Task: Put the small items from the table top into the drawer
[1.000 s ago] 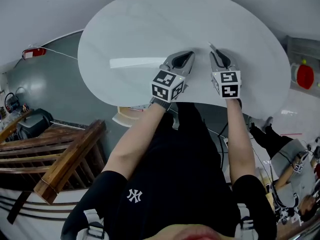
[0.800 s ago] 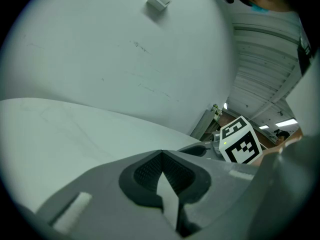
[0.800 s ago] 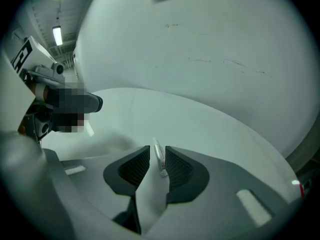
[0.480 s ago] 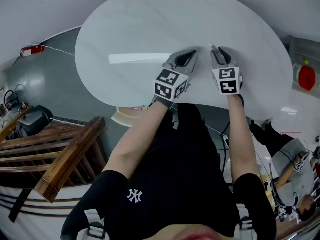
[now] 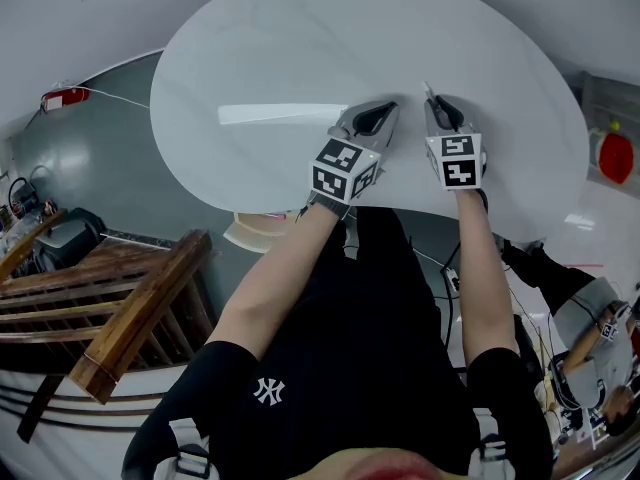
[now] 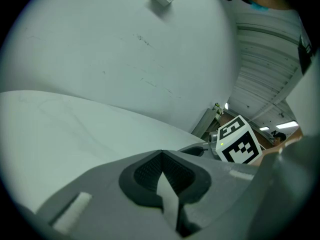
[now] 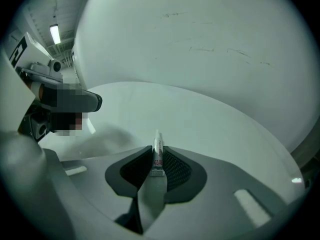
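**Right claw** (image 5: pixel 437 106): jaws pinched narrow on a small glue tube (image 7: pixel 158 153). The tube is gripped at its tail end with the nozzle projecting forward past the pads. It is held over the counter (image 5: pixel 300 48), close to the near edge, and I judge it secured for carrying to the drawer. No drawer appears in any view.

**Left claw** (image 5: pixel 384 114): just beside the right one, jaws closed pad to pad with nothing between them.

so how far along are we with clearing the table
Done: the white oval table top looks bare. In hand: the right gripper has its jaws shut on a small white glue tube. The left gripper is shut, empty. Left: getting that tube into the drawer, not clearly in view.
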